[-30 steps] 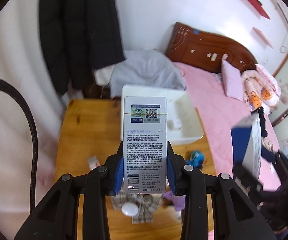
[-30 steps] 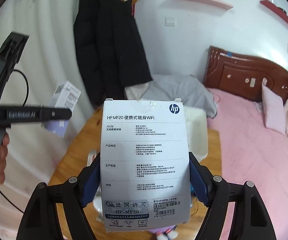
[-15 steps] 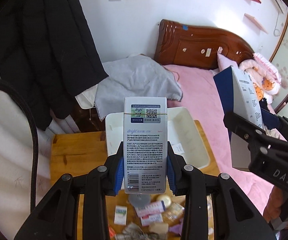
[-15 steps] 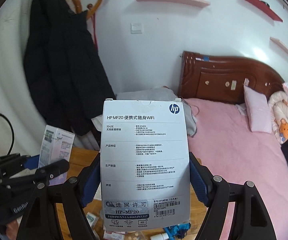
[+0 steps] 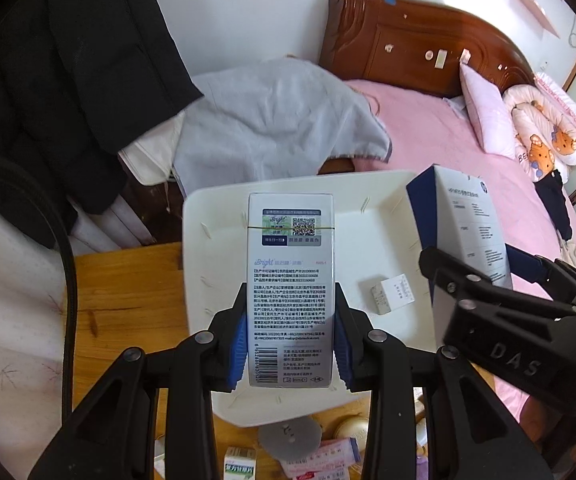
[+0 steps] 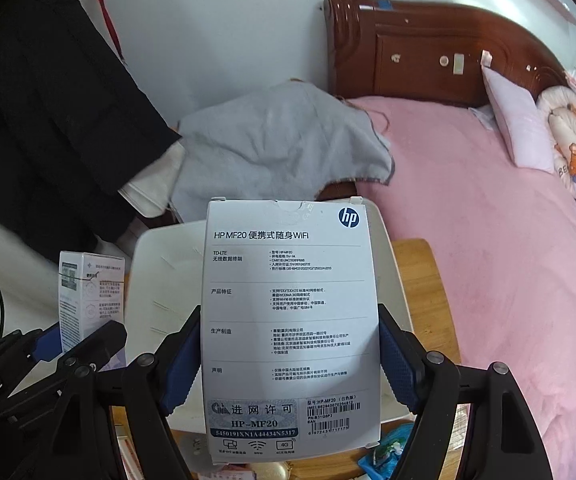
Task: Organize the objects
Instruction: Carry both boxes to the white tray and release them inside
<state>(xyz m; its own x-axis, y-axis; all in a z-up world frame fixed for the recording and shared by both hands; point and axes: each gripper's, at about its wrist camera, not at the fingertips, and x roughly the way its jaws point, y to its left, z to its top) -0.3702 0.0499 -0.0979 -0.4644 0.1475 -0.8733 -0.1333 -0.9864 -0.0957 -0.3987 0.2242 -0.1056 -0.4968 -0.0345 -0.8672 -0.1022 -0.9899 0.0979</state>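
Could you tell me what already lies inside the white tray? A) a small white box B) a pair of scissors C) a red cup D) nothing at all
A: the left wrist view shows a small white box lying on the floor of the white tray.

You see a white tray [image 5: 216, 248] on the orange-brown wooden table [image 5: 128, 300] — pink bedspread [image 6: 488, 240] far right, grey cloth [image 5: 280, 120], black coat [image 5: 68, 80] far left.
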